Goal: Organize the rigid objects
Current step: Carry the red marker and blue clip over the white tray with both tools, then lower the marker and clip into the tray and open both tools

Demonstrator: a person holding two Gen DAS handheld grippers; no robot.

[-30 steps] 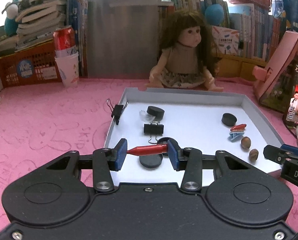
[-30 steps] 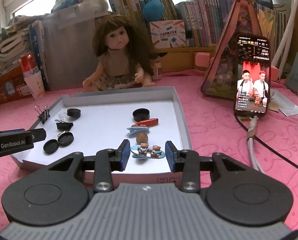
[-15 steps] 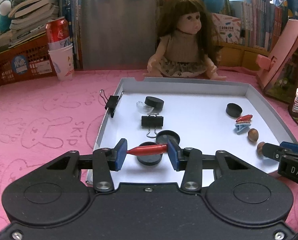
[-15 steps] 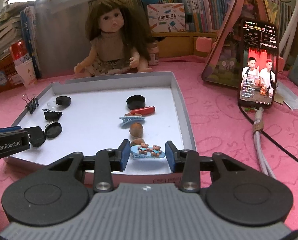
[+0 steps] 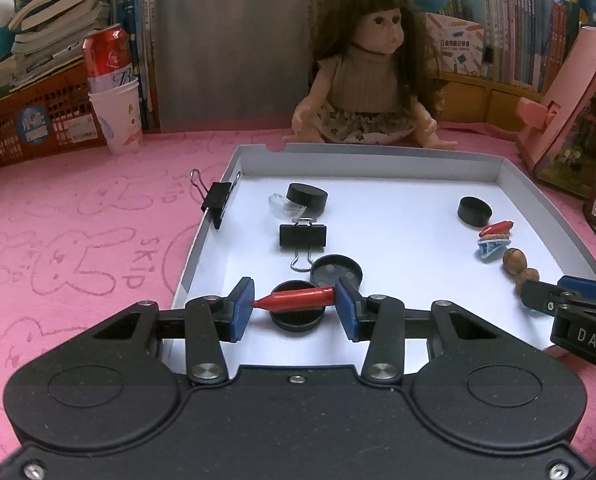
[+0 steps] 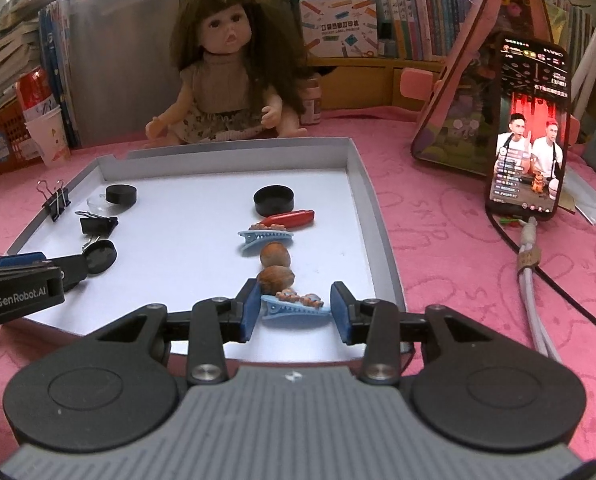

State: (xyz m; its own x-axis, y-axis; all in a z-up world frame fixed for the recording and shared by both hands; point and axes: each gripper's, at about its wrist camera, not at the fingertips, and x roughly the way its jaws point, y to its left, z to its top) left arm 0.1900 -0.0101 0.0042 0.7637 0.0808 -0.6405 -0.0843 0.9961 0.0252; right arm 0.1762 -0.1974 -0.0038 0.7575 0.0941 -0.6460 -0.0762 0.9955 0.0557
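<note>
A white tray (image 5: 502, 168) (image 6: 374, 200) lies on the pink cloth. My left gripper (image 5: 294, 300) is shut on a red hair clip (image 5: 296, 299) held over the tray's near left, above two black lids (image 5: 336, 270). My right gripper (image 6: 294, 306) is shut on a blue hair clip with little bears (image 6: 296, 305) over the tray's near right. In front of it lie two nuts (image 6: 276, 257), a blue clip (image 6: 264, 236), a red clip (image 6: 288, 219) and a black cap (image 6: 274, 200) in a row.
Binder clips (image 5: 302, 236) (image 5: 216, 198), a black cap (image 5: 307, 199) and a clear piece (image 5: 284, 206) are on the tray's left. A doll (image 5: 368, 80) sits behind it. A cup and can (image 5: 114, 92) stand far left. A phone (image 6: 528, 132) and cable (image 6: 532, 272) are on the right.
Both grippers have come closer to the tray's near edge and lower, each still holding its clip. The objects on the tray have not moved.
</note>
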